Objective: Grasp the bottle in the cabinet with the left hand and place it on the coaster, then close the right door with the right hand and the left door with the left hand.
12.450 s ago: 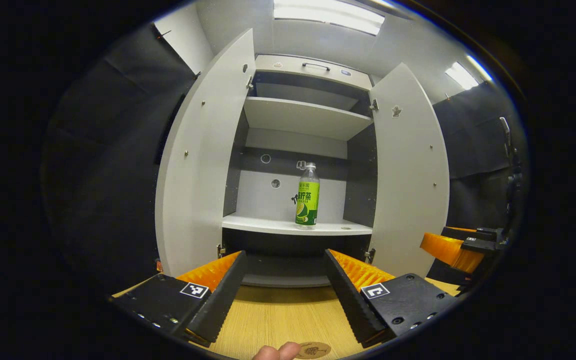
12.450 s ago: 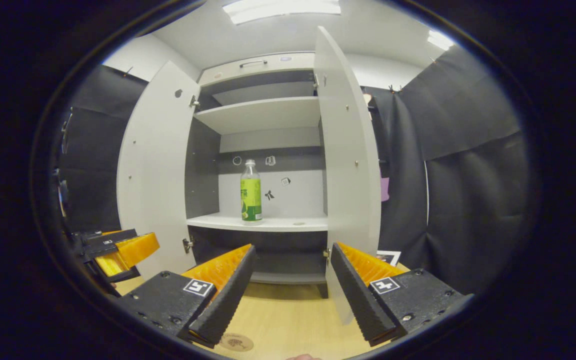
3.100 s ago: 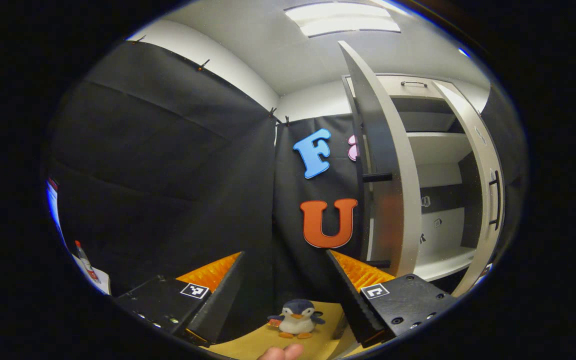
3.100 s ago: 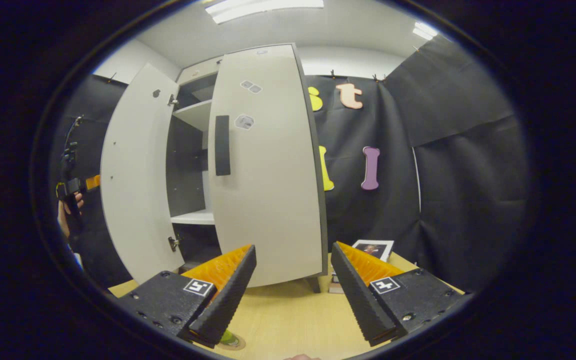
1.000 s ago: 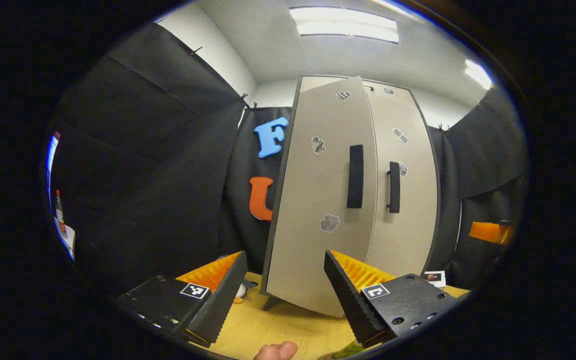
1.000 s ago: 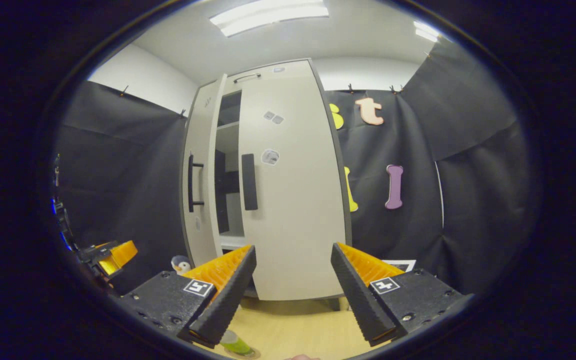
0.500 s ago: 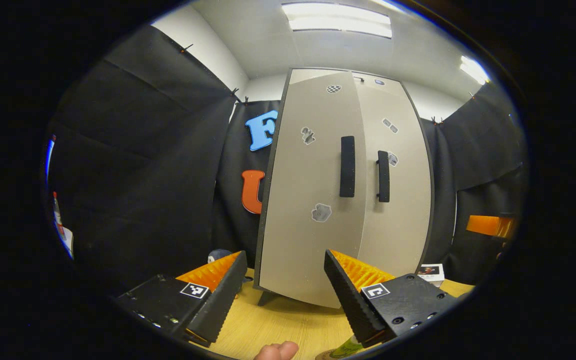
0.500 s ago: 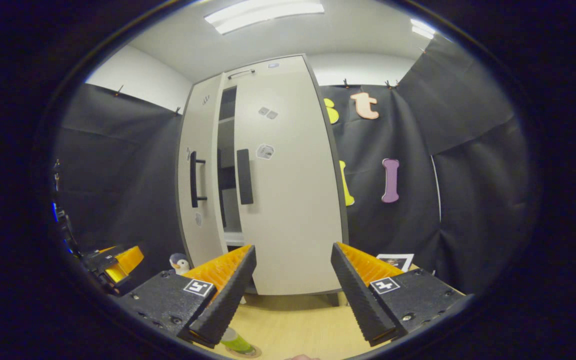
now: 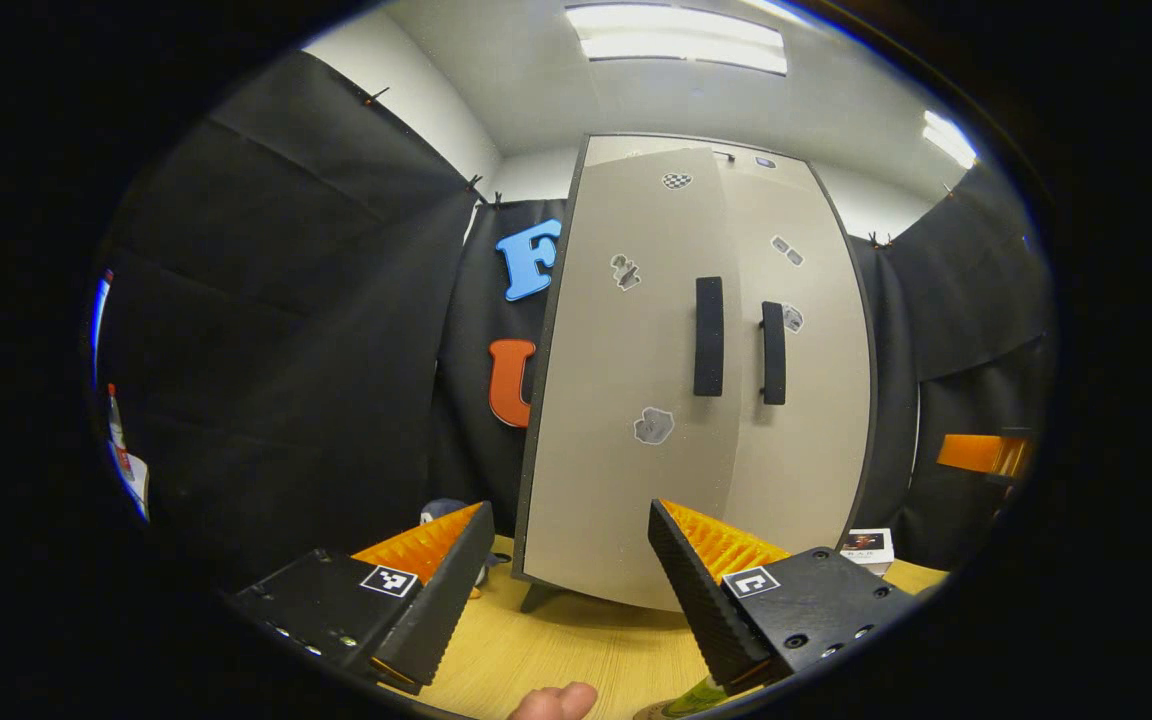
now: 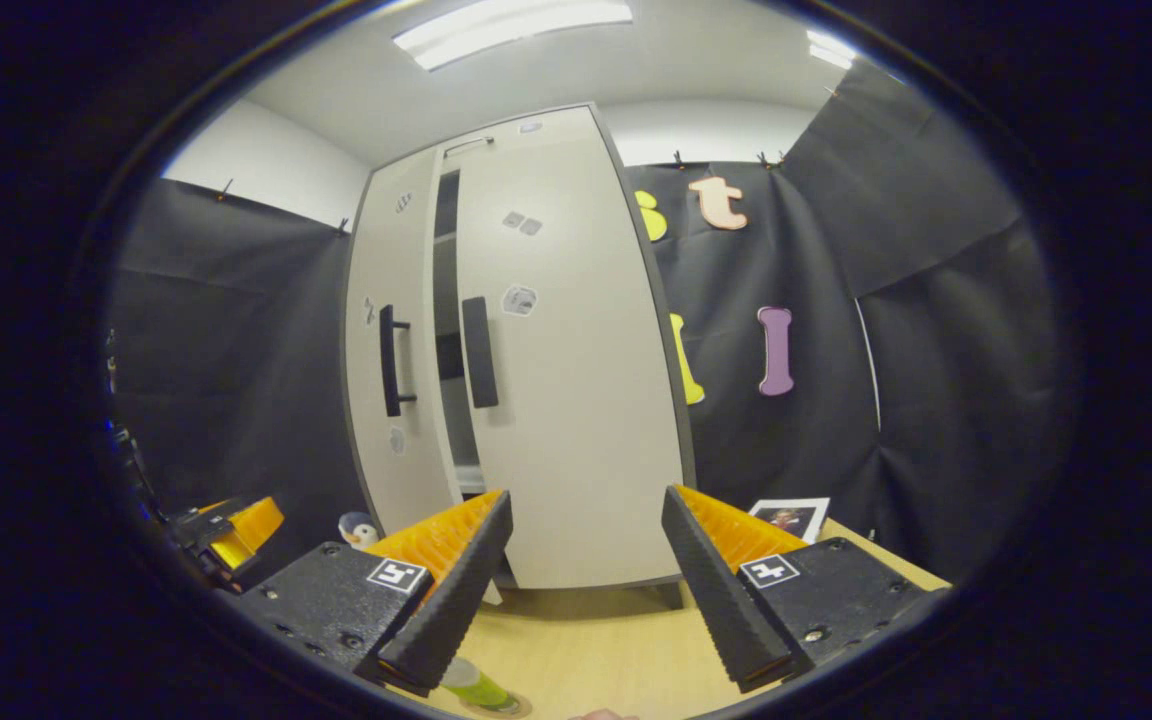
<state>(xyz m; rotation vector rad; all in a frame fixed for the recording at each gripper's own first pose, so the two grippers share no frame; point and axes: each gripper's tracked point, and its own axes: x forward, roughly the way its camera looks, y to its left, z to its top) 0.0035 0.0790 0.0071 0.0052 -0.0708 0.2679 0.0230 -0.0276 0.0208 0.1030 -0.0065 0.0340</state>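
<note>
The white cabinet stands at the back of the wooden table (image 9: 556, 650). Its right door (image 10: 576, 380) lies flat against the front. Its left door (image 10: 386, 380) stands slightly ajar, and a narrow dark gap (image 10: 448, 330) shows between the two. In the left gripper view the left door (image 9: 626, 380) and right door (image 9: 816, 400) look almost flush. The green bottle (image 10: 471, 685) rests on the round coaster (image 10: 506, 707), also seen low down as the bottle (image 9: 696, 695). My left gripper (image 9: 556, 590) is open and holds nothing. My right gripper (image 10: 581, 590) is open and holds nothing.
A toy penguin (image 10: 361, 528) sits left of the cabinet's foot. A photo card (image 10: 786, 518) lies at its right, seen too as a small box (image 9: 864, 545). A thumb (image 9: 556, 700) shows at the lower edge. The other gripper (image 9: 981, 452) hovers far right.
The left door has swung farther toward the cabinet and the gap between the doors has narrowed. Both grippers stayed open and drifted slightly.
</note>
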